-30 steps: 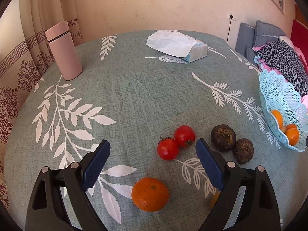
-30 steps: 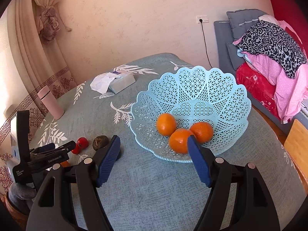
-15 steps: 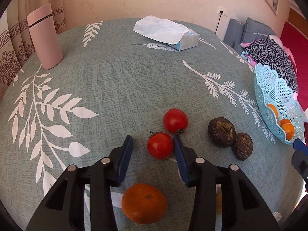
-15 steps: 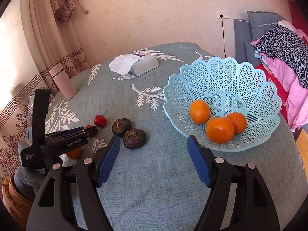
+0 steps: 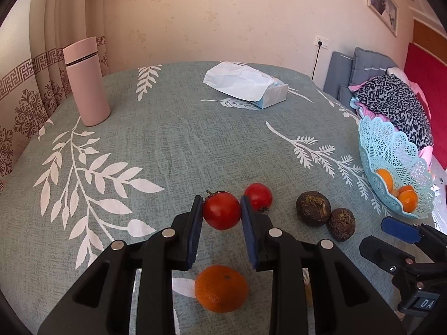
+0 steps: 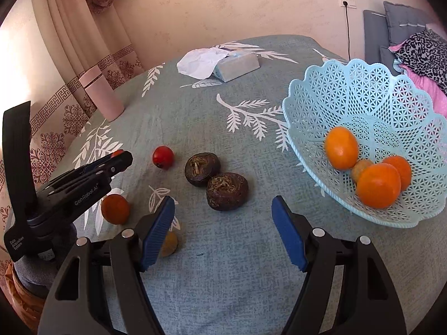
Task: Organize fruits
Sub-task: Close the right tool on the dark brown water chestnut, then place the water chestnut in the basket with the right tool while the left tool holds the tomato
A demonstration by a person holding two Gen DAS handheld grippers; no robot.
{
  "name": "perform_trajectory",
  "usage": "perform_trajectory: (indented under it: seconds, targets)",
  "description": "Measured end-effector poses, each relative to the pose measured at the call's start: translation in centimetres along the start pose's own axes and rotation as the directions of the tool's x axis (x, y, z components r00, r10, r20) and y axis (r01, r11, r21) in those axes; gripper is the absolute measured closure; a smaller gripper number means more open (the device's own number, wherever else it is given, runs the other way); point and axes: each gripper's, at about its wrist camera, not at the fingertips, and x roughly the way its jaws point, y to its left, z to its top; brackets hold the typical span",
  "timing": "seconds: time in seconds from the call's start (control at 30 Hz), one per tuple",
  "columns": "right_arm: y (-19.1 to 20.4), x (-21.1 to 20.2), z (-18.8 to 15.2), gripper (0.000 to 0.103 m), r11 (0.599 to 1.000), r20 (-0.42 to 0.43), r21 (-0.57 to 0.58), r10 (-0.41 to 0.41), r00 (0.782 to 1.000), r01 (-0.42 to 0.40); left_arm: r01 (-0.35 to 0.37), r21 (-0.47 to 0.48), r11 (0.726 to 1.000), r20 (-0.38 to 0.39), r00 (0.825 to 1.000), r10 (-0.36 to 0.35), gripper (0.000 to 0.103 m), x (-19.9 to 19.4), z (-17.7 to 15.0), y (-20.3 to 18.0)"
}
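Note:
My left gripper (image 5: 221, 213) is shut on a red tomato (image 5: 221, 210), its blue pads pressed to both sides. A second tomato (image 5: 258, 196) lies just right of it. Two dark brown fruits (image 5: 313, 208) lie further right, and an orange (image 5: 221, 288) lies below the gripper. My right gripper (image 6: 223, 229) is open and empty, just short of the two dark fruits (image 6: 226, 190). The light blue basket (image 6: 335, 89) at right holds three oranges (image 6: 341, 148) and a small yellowish fruit. The left gripper also shows in the right wrist view (image 6: 117, 157).
A pink flask (image 5: 86, 81) stands at the far left of the round table. A tissue pack (image 5: 245, 83) lies at the back. A small yellowish fruit (image 6: 169, 243) lies behind my right gripper's left finger. A sofa with clothes (image 5: 391, 97) is past the table's right edge.
My left gripper moved forward over the near tomato and closed on it. My right gripper swung left from the basket toward the two dark fruits, staying open.

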Motion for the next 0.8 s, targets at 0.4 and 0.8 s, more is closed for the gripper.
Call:
perform_trajectory:
  seconds: [0.4, 0.8]
  targets:
    - [1.2, 4.7, 1.2, 0.048, 0.997, -0.082, -0.057, -0.059, 0.995, 0.054, -0.014, -0.046, 0.999, -0.016, 1.000, 0.014, 0.076, 0.3, -0.3, 1.0]
    - [1.2, 2.5, 1.0, 0.062, 0.998, -0.035, -0.042, -0.049, 0.998, 0.047, -0.019, -0.042, 0.999, -0.016, 1.000, 0.018, 0.075, 0.3, -0.4, 0.7]
